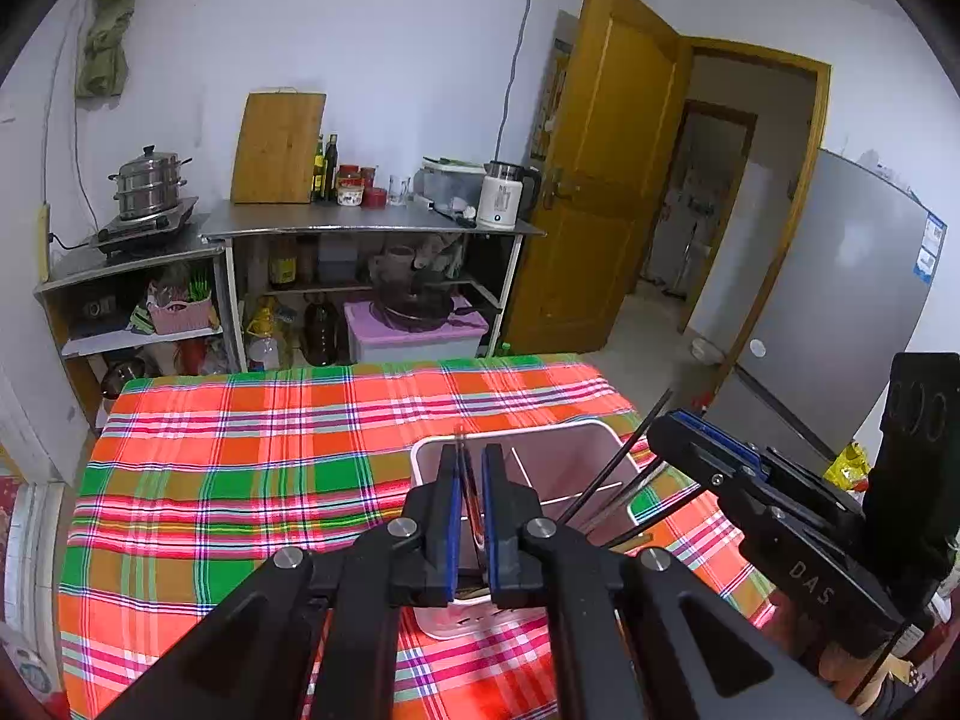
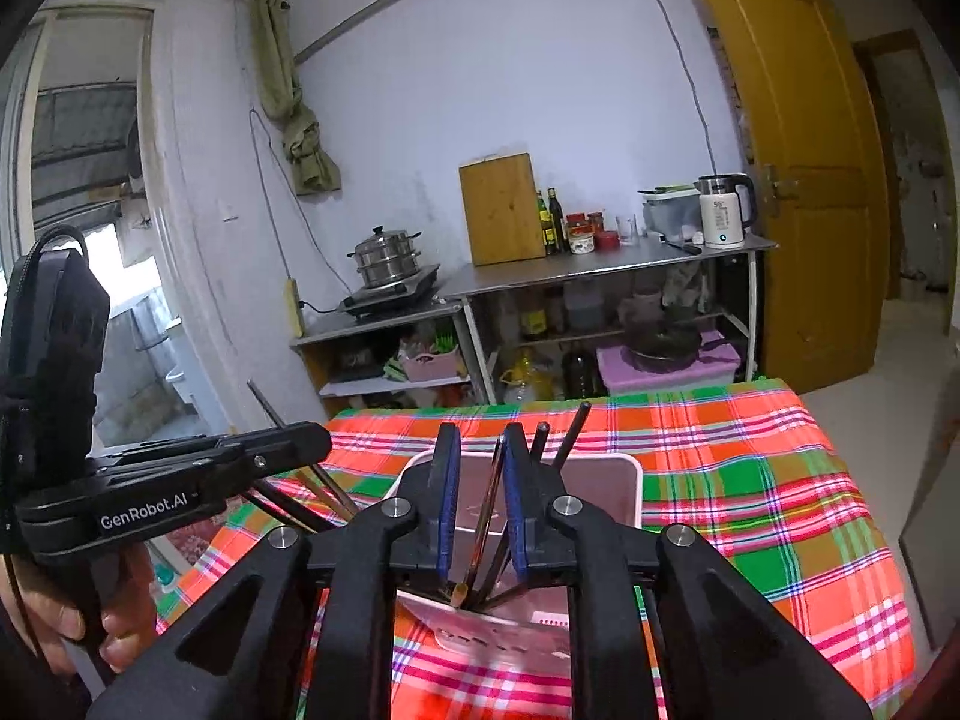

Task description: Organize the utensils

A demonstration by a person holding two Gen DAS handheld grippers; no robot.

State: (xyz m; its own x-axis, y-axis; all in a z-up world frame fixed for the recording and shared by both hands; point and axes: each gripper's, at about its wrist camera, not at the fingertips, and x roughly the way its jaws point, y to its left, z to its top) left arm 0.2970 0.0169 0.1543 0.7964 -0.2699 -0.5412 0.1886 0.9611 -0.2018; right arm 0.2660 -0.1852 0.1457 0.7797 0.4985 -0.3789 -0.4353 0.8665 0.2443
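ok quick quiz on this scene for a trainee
1. True or false: the bin stands on a plaid cloth.
2. What sits on the stove? A kettle, B steamer, C board.
3. Fill in: the thin thing between the right gripper pads is a ____.

Key: 1 true. 2 B. 3 chopstick.

Woven plaid tablecloth (image 1: 252,468); smooth plastic bin (image 1: 558,450)

Even daylight, sharp centre, fisheye-bent edges, dark corners
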